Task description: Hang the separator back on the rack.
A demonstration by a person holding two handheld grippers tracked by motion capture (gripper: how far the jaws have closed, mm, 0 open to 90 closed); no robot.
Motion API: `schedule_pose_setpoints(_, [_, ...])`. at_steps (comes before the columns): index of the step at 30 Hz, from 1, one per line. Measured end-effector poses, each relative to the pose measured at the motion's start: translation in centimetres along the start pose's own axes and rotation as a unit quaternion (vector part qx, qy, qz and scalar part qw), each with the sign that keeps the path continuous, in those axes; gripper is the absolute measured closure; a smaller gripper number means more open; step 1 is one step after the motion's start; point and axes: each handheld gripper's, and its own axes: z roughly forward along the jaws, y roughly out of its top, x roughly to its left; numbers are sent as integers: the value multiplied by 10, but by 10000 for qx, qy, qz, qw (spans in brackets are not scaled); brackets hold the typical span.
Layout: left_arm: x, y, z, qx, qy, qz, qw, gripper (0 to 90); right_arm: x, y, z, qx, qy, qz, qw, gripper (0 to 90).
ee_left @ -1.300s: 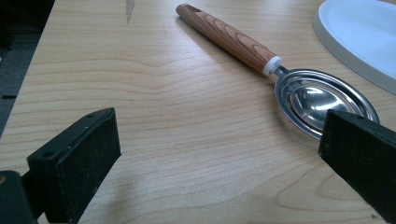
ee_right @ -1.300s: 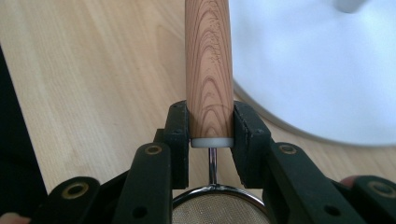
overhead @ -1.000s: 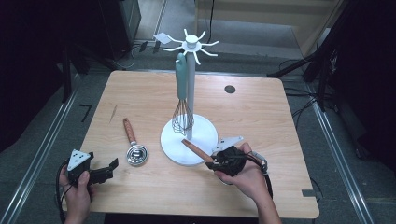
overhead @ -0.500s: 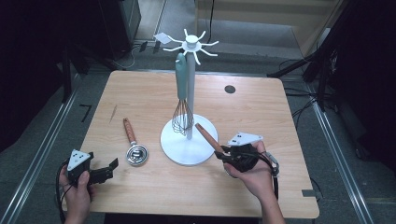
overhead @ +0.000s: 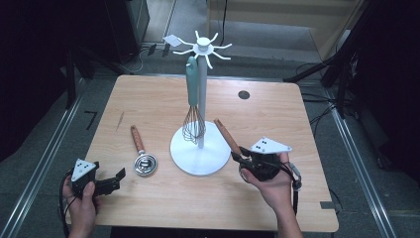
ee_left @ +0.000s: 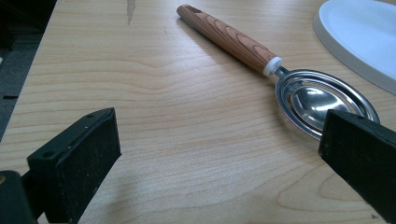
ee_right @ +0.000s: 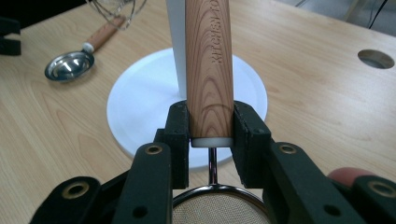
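Wooden handle of a strainer (ee_right: 208, 70) sits clamped between the jaws of the right gripper (ee_right: 211, 135), the pads pressing it just above its white collar; the mesh bowl hangs below, at the bottom edge of the right gripper view. In the high view this gripper (overhead: 258, 161) is right of centre, the handle pointing up-left toward the white stand (overhead: 200, 148), near its base. Left gripper (overhead: 106, 183), at the lower left, has its jaws wide apart with nothing between them, over bare table (overhead: 148, 99). Just up-right of it lies a scoop (overhead: 142, 156). A whisk (overhead: 193, 106) hangs on the stand.
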Motion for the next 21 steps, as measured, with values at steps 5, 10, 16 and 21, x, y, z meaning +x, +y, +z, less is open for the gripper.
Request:
schedule_pose_setpoints(5, [0,0,0,3,3,9,10000,0,-1,3,-6,-272,36,105,9996,711])
schedule_pose_setpoints(10, [0,0,0,-1,5,5,10000,0,0,6,-12,-495,-46,152,9986,711])
schedule_pose_setpoints(16, [0,0,0,4,9,12,10000,0,4,9,-17,-728,-16,159,9972,711])
schedule_pose_setpoints(21, [0,0,0,-7,11,10,10000,0,6,12,-20,-923,36,196,9955,711])
